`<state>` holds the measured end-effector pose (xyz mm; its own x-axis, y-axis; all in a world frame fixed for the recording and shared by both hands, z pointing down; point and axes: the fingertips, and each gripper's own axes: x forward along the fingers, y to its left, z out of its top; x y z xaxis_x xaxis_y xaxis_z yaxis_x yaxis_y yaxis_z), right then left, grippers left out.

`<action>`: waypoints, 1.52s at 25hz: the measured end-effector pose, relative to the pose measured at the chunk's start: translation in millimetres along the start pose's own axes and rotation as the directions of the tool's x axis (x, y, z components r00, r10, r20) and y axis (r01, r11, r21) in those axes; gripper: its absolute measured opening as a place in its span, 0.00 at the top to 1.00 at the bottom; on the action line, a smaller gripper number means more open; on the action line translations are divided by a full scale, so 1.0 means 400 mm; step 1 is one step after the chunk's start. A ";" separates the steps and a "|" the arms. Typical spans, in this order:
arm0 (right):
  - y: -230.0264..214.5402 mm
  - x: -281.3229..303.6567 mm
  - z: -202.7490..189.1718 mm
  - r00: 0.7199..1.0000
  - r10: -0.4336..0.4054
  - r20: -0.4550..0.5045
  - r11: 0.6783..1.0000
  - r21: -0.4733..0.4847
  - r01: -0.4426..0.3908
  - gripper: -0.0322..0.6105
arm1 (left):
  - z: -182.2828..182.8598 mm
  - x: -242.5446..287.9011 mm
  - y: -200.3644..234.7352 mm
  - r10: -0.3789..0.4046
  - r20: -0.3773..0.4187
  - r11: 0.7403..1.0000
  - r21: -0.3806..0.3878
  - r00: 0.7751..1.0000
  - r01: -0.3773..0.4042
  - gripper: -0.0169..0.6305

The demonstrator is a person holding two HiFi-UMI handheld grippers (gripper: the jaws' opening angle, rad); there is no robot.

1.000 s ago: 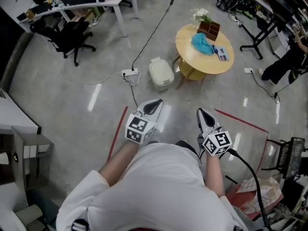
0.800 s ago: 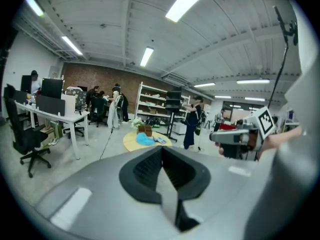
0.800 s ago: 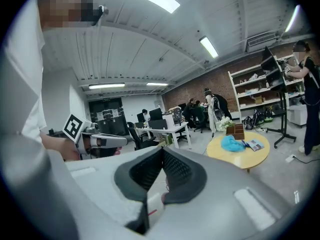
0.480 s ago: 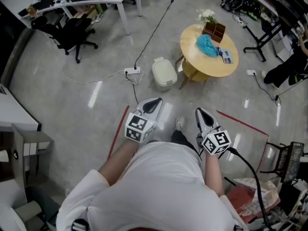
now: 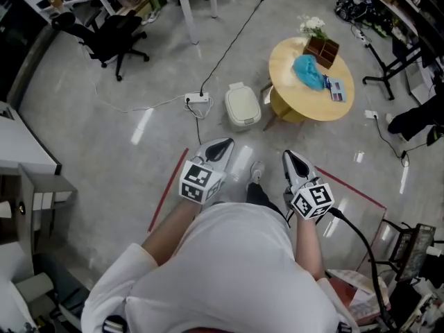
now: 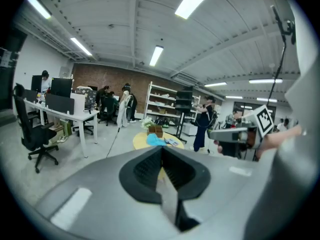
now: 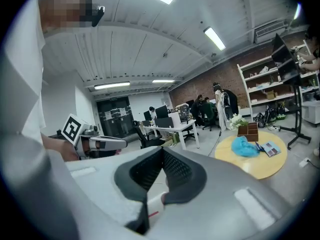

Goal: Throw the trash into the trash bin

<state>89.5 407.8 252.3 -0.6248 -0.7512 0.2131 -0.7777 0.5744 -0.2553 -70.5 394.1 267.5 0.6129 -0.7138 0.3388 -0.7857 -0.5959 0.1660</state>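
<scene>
Ahead on the floor: one round surface (image 5: 305, 104), one lidded trash bin (image 5: 243, 107) just left of it, one piece of blue crumpled trash (image 5: 309, 71) on the surface. Nearer, left hand-held gripper (image 5: 223, 148) and right hand-held gripper (image 5: 288, 157), both closed on nothing, well short of trash and bin.

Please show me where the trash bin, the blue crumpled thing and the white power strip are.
trash bin (image 5: 243, 107), head view, on its lid.
blue crumpled thing (image 5: 309, 71), head view, on its middle.
white power strip (image 5: 196, 98), head view, on its body.
</scene>
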 end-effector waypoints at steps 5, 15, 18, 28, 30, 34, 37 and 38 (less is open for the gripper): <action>-0.069 0.058 0.023 0.999 0.043 -0.018 0.999 0.004 -0.043 0.95 | 0.029 0.075 0.030 0.030 -0.001 0.999 -0.011 1.000 -0.030 0.97; -0.244 0.173 0.086 0.991 0.118 -0.060 0.993 0.016 -0.117 0.95 | 0.102 0.248 0.072 0.085 -0.007 0.996 -0.032 0.996 -0.085 0.97; -0.301 0.204 0.095 0.987 0.140 -0.076 0.990 0.017 -0.139 0.95 | 0.112 0.299 0.083 0.103 -0.010 0.994 -0.041 0.995 -0.103 0.97; -0.454 0.290 0.095 0.958 0.238 -0.158 0.970 -0.012 -0.242 0.95 | 0.146 0.460 0.124 0.185 -0.035 0.980 -0.067 0.982 -0.187 0.97; -0.477 0.302 0.091 0.953 0.251 -0.171 0.967 -0.008 -0.256 0.95 | 0.145 0.474 0.138 0.204 -0.045 0.976 -0.072 0.978 -0.207 0.97; -0.512 0.326 0.094 0.947 0.263 -0.186 0.963 -0.005 -0.268 0.95 | 0.142 0.490 0.167 0.234 -0.064 0.968 -0.079 0.970 -0.239 0.97; -0.526 0.343 0.091 0.944 0.269 -0.193 0.962 0.006 -0.273 0.95 | 0.137 0.500 0.189 0.247 -0.083 0.964 -0.082 0.965 -0.254 0.97; -0.531 0.349 0.089 0.943 0.270 -0.195 0.962 0.011 -0.273 0.95 | 0.137 0.504 0.196 0.249 -0.087 0.963 -0.082 0.964 -0.256 0.97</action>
<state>169.8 169.5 302.8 -0.8124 -0.4900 0.3161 -0.5769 0.7541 -0.3138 -4.1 183.2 297.9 0.3880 -0.8049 0.4491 -0.9207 -0.3607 0.1489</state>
